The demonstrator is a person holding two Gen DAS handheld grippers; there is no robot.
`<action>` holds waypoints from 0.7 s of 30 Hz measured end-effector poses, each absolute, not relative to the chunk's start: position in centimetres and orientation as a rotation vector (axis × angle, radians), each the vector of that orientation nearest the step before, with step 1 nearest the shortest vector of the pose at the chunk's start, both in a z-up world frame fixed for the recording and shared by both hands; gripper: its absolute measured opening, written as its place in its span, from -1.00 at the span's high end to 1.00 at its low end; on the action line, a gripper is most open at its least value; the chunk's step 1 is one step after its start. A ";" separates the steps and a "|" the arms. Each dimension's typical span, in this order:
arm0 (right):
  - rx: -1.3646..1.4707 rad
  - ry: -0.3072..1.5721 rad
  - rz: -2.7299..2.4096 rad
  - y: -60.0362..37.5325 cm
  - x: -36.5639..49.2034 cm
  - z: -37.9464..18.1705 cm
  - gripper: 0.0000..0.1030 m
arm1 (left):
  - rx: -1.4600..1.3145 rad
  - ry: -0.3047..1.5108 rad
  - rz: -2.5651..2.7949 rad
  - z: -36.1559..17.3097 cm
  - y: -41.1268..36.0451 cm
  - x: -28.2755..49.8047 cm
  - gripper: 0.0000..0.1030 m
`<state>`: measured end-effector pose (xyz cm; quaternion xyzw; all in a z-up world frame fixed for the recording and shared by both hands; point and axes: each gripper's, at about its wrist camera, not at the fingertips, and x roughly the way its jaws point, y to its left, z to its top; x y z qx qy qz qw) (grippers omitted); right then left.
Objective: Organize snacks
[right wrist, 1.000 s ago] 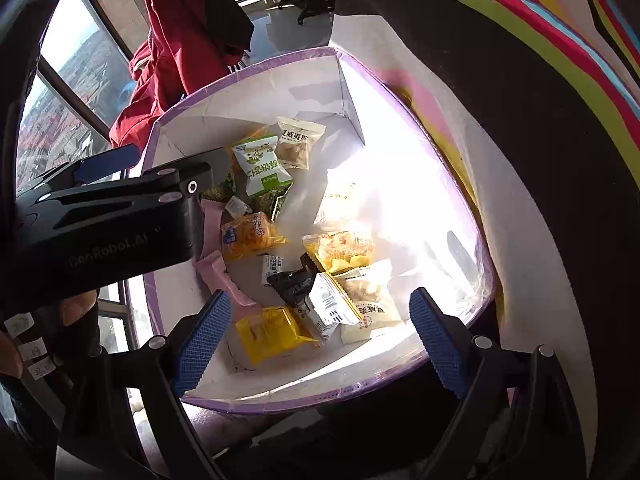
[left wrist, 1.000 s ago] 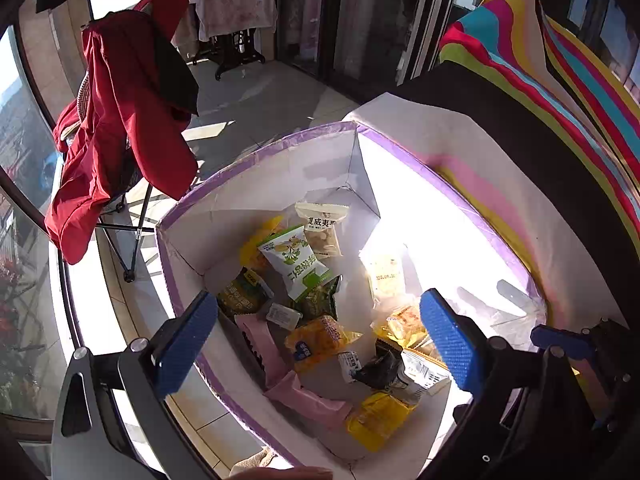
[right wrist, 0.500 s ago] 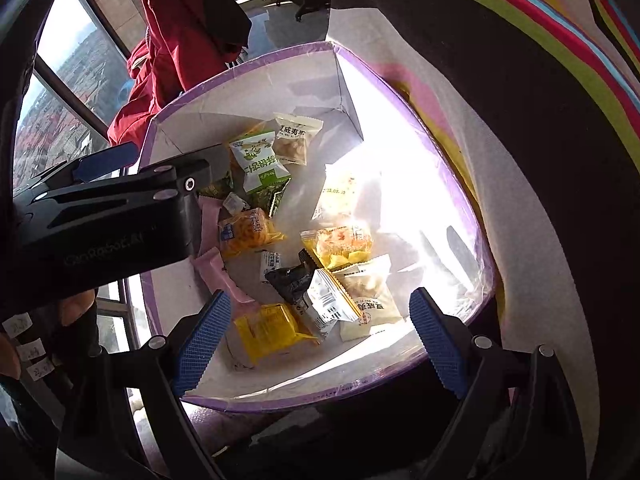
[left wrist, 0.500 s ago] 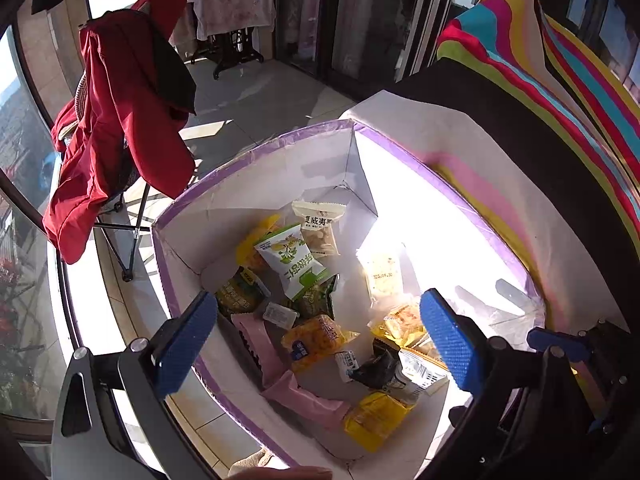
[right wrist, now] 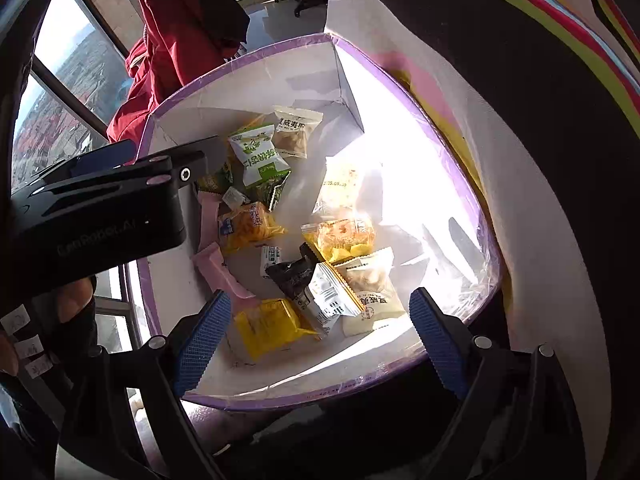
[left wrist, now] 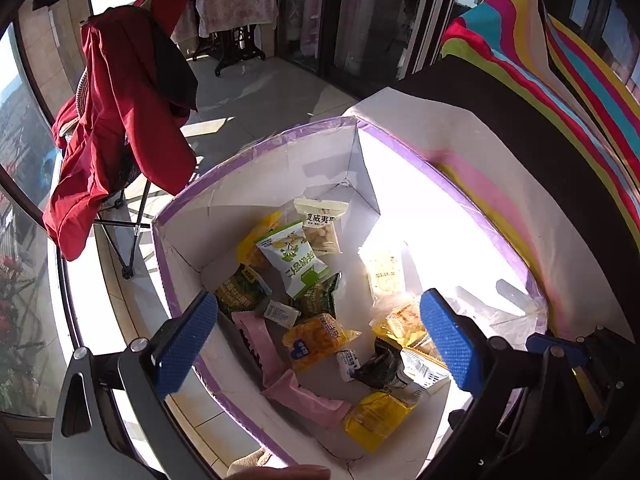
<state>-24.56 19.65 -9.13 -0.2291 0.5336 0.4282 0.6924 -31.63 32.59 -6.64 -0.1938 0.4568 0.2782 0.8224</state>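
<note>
A white box with a purple rim (left wrist: 256,152) (right wrist: 248,60) holds several snack packets: a green-and-white pack (left wrist: 294,258) (right wrist: 258,156), a yellow pack (left wrist: 376,418) (right wrist: 272,326), pink bars (left wrist: 304,398) (right wrist: 218,268), a black wrapper (left wrist: 378,368) (right wrist: 292,272). My left gripper (left wrist: 316,340) hangs open above the box with nothing between its blue pads. My right gripper (right wrist: 316,340) is also open and empty over the box's near rim. The left gripper's black body (right wrist: 100,208) covers the box's left side in the right wrist view.
A red garment (left wrist: 124,116) hangs over a folding chair left of the box, by the windows. A striped cloth (left wrist: 560,80) covers the surface to the right. A person's hand (right wrist: 48,320) holds the left gripper. Strong sun glare washes out the box's right wall.
Both views have shifted only slightly; the box sits a little higher in the right wrist view. Both grippers stay open and empty, and the snacks have not moved.
</note>
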 end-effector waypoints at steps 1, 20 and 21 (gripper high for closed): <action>-0.512 1.192 0.957 19.7 -24.6 -9.1 -0.70 | -0.412 0.972 0.591 -6.7 32.6 -31.6 -0.97; -0.511 1.195 0.957 19.6 -24.5 -9.2 -0.70 | -0.425 0.964 0.615 -6.6 33.0 -31.9 -0.97; -0.511 1.195 0.957 19.6 -24.5 -9.2 -0.70 | -0.425 0.966 0.616 -6.6 33.0 -31.9 -0.97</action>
